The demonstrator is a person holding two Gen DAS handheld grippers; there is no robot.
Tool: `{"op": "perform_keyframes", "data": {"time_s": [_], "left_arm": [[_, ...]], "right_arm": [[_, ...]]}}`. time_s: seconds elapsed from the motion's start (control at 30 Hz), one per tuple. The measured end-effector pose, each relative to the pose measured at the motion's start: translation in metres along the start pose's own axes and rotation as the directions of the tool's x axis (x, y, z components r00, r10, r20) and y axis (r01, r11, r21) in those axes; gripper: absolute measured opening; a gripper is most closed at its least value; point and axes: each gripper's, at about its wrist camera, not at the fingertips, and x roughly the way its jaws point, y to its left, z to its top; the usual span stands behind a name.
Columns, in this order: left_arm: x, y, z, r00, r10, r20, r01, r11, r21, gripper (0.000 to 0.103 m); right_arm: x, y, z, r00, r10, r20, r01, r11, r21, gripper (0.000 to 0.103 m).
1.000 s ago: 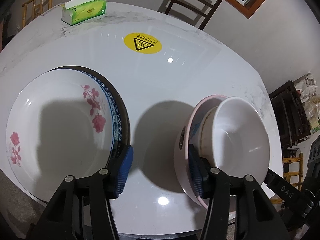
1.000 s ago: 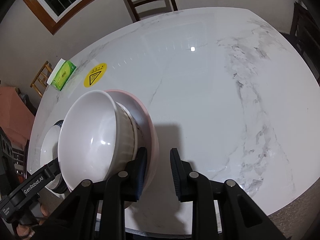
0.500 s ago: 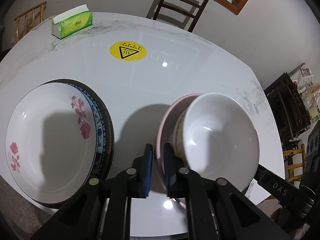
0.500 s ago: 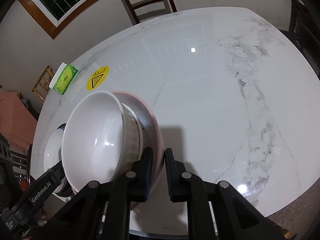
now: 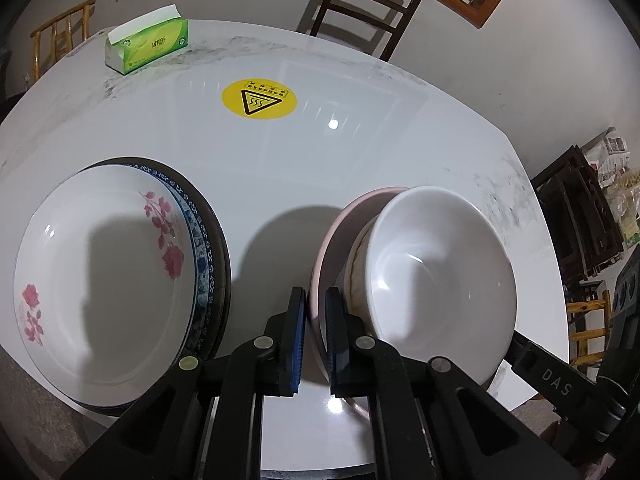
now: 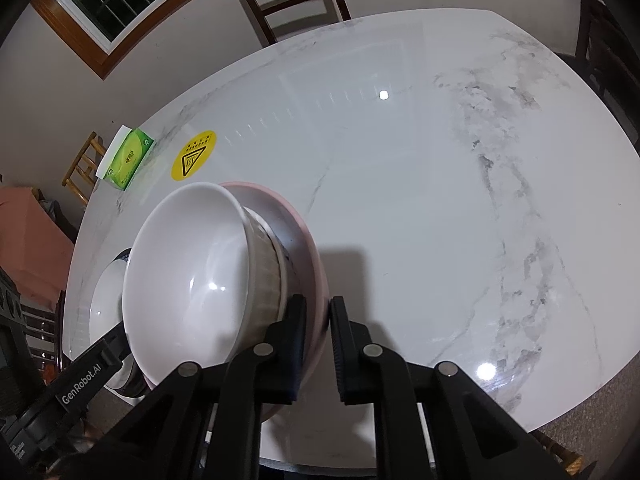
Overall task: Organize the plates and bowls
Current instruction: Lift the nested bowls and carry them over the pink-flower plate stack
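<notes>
At left, the plate stack (image 5: 104,292), a rose-patterned plate on blue-rimmed and dark ones, sat on the tabletop (image 5: 360,152), overhanging its near edge. Just beside it, the left gripper (image 5: 316,340) had its jaws clamped narrow on the near left rim of the pink bowl (image 5: 320,264), which carried a patterned bowl and the white bowl (image 5: 436,272) nested inside. The right gripper (image 6: 318,344) pinched the opposite rim of the pink bowl (image 6: 308,248). Gripping both sides probably kept the nested load level. Open tabletop lay beyond and rightward; only the tissue box (image 5: 146,44) and yellow sticker (image 5: 259,98) stood at the far side.
</notes>
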Motion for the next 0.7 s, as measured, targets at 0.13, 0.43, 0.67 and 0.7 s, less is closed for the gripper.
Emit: {"op": "perform_keyframes", "data": {"time_s": [0.13,0.43,0.67,0.7], "left_arm": [[-0.001,0.000,0.001,1.000,0.006,0.001,-0.006,1.000,0.001,0.005],[-0.007,0.002,0.005,1.000,0.007,0.007,-0.006,1.000,-0.001,0.005],[-0.019,0.010,0.009,1.000,0.000,0.027,0.000,1.000,-0.014,0.005],[-0.021,0.011,0.010,1.000,0.001,0.031,0.000,1.000,-0.015,0.005]], "right_arm": [[0.001,0.003,0.000,1.000,0.000,-0.010,0.000,1.000,-0.002,0.013],[-0.002,0.014,0.004,1.000,-0.002,-0.010,0.002,1.000,-0.017,0.013],[-0.010,0.031,0.010,1.000,0.001,0.003,-0.001,0.999,-0.048,0.013],[-0.011,0.033,0.010,1.000,0.002,0.005,-0.002,0.999,-0.052,0.013]]}}
